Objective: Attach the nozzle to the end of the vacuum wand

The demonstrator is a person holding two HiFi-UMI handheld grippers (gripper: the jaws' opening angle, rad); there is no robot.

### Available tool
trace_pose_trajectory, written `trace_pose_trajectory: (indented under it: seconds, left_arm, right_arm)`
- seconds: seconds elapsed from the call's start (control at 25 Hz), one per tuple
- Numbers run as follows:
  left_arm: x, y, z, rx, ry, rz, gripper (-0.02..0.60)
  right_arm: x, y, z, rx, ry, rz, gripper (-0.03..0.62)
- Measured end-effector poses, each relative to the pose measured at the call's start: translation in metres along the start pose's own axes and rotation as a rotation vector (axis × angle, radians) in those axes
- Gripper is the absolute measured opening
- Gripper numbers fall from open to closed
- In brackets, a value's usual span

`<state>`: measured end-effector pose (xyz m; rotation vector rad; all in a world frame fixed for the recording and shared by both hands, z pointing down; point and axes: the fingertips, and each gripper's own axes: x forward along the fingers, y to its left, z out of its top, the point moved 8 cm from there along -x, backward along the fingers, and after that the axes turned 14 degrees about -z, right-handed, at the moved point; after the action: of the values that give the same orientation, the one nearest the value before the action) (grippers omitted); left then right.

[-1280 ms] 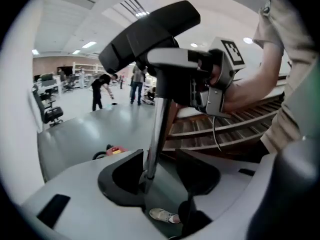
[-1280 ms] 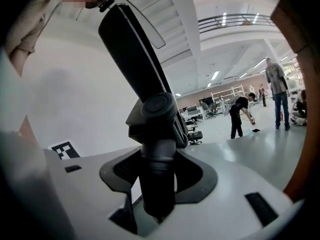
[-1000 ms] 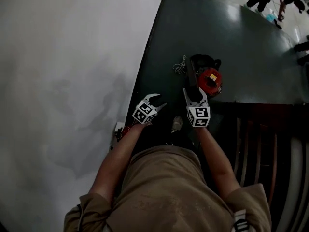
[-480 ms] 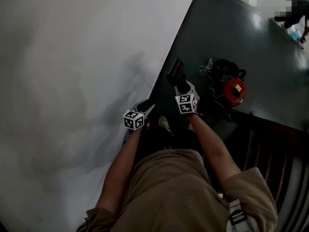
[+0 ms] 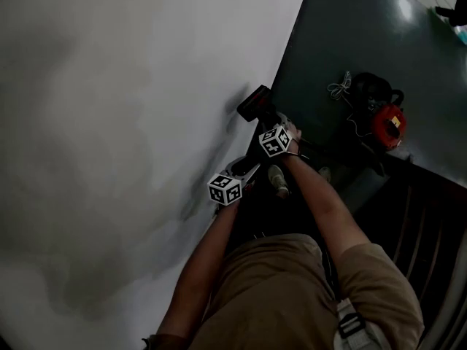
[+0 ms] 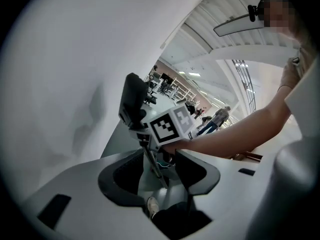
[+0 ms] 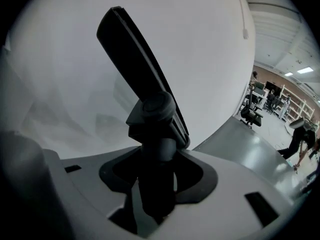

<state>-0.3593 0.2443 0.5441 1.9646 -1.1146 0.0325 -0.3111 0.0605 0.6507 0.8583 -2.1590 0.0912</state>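
Nozzle (image 7: 145,74) neck, probably, behind jaws

A glossy dark grey-green floor (image 5: 343,35) carries a round red-and-black plastic vacuum cleaner body (image 5: 387,125). A tangled pale cord (image 5: 339,87) lies just left of that body, and a pale shoe (image 5: 277,181) stands farther to its lower left.
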Motion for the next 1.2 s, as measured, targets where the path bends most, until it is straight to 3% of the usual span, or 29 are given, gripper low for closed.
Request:
trace_pose_trajectory:
  seconds: [0.32, 0.56, 0.8, 0.92, 1.04, 1.2]
  left_arm:
    - [-0.020, 0.008, -0.012, -0.011, 0.041, -0.016, 0.189]
    - [-0.031, 0.013, -0.015, -0.018, 0.050, 0.000, 0.189]
    - [-0.032, 0.018, -0.021, -0.008, 0.074, -0.013, 0.189]
    - [-0.028, 0.015, -0.021, 0.004, 0.089, -0.026, 0.189]
    - [-0.027, 0.006, -0.023, 0.000, 0.096, -0.036, 0.189]
    - [-0.026, 0.006, -0.025, 0.004, 0.115, -0.052, 0.189]
  right_arm:
    - [0.031, 0.076, -0.019, -0.125, 0.056, 0.035, 0.190]
    - [0.034, 0.087, -0.024, -0.116, 0.060, 0.022, 0.193]
    - [0.037, 0.092, -0.028, -0.121, 0.046, 0.076, 0.211]
    - [0.024, 0.080, -0.035, -0.077, 0.011, 0.136, 0.272]
    - [-0.013, 0.053, -0.061, 0.028, -0.024, 0.166, 0.282]
    - [-0.059, 0.000, -0.126, 0.172, 0.037, 0.106, 0.282]
